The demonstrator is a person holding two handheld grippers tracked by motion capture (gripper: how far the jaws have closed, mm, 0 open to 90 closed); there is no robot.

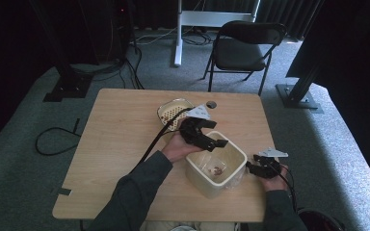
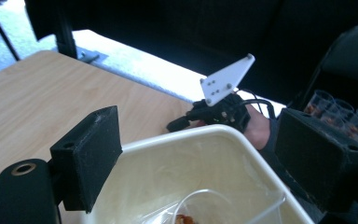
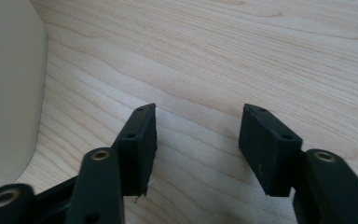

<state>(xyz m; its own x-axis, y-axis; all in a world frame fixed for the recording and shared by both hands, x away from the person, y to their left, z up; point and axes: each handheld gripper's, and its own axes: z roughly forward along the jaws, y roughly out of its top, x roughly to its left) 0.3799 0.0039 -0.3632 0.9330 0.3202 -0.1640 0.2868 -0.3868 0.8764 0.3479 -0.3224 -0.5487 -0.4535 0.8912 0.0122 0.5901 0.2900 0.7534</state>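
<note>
A cream square bin (image 1: 211, 186) stands on the wooden table (image 1: 120, 144), right of middle. Inside it lies a clear plastic cup (image 1: 215, 169) with brown bits. My left gripper (image 1: 213, 143) hovers over the bin's back rim, jaws wide open and empty. In the left gripper view the bin (image 2: 214, 158) sits just below the gripper (image 2: 200, 149), with the cup (image 2: 205, 205) at the bottom. My right gripper (image 1: 250, 167) rests low just right of the bin, open and empty. In the right gripper view this gripper (image 3: 198, 135) faces bare wood, the bin's wall (image 3: 9, 93) at left.
A cream perforated dish (image 1: 172, 111) sits on the table behind the left hand. Several small clear cups (image 2: 340, 112) with brown contents show at the right of the left gripper view. A folding chair (image 1: 243, 48) stands beyond the table. Cables trail over the table and floor.
</note>
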